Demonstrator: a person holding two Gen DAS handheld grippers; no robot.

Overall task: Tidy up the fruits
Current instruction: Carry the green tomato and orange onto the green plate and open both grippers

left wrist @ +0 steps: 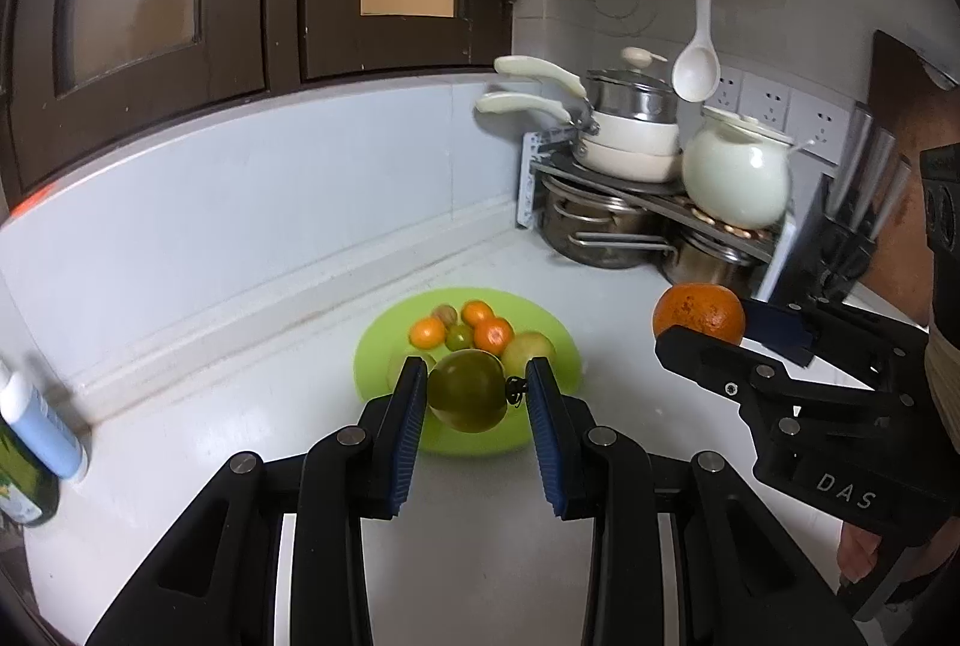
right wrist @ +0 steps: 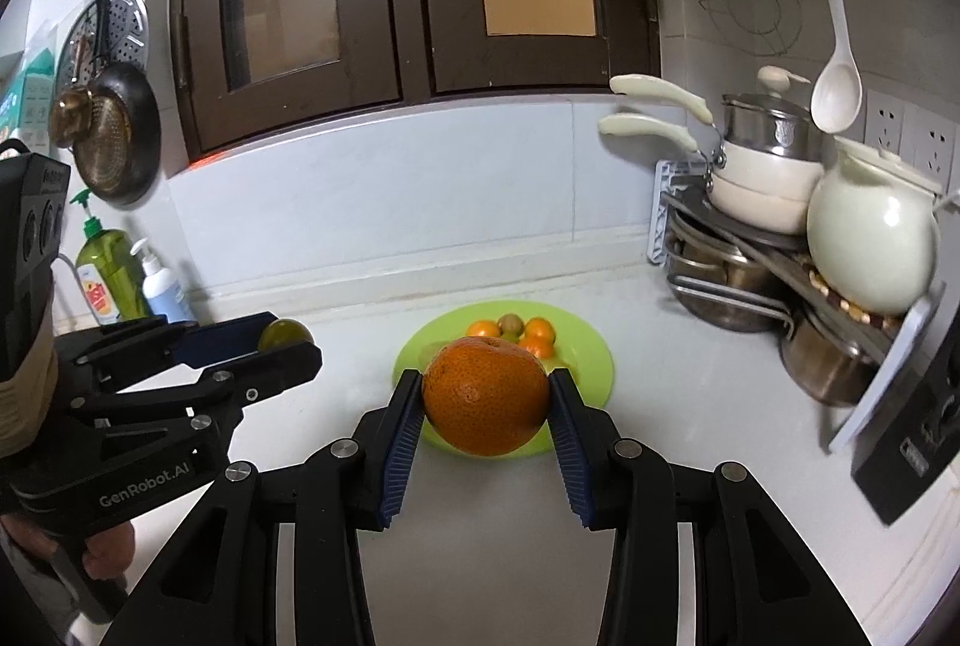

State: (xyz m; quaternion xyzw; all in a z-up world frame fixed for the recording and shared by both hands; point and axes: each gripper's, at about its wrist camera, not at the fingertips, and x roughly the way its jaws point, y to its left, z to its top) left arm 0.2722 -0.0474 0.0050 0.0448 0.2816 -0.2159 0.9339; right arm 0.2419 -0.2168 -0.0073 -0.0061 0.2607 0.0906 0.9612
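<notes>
Holding a green fruit [left wrist: 467, 391] in our left hand-held gripper [left wrist: 474, 394] and an orange [right wrist: 486, 395] in the right hand-held gripper [right wrist: 486, 406], each squeezed tight; both must go on the green plate [left wrist: 540, 436] with the others.

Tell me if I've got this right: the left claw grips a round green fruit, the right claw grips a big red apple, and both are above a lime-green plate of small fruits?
Nearly. The right claw grips a large round orange fruit, not a red apple; the right wrist view shows it plainly. The left claw does grip a round green fruit, above the lime-green plate of small fruits.
</notes>
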